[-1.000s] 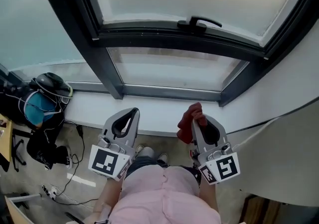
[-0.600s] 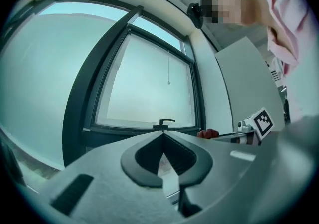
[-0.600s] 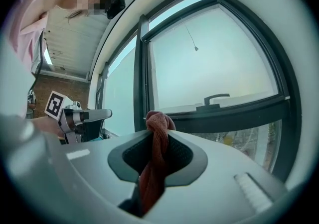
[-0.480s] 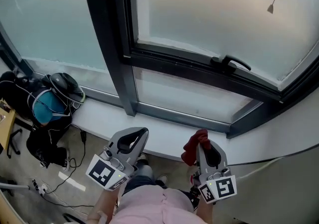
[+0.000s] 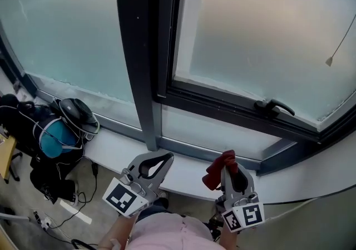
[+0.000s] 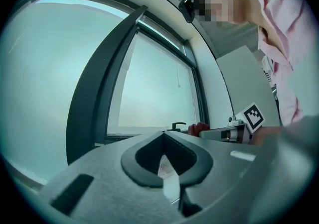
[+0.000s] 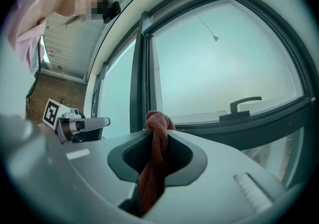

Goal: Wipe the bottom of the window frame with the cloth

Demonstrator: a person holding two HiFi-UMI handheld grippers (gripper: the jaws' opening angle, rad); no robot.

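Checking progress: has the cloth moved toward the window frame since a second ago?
No: only the camera tilted; cloth stays at the frame's bottom rail.

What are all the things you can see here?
frame: one, dark grey, round the panes
handle: one, black, on the frame's lower bar, right
sill: one, white, under the window
cord: one, thin, hanging before the right pane
bag: one, black with blue, on the floor, left
cables: some, dark, on the floor by the bag
cloth: one, red, in the right tongs
left tongs: grey, shut, empty, over the sill
right tongs: grey, shut on the cloth
shirt: pink, the person's, bottom edge
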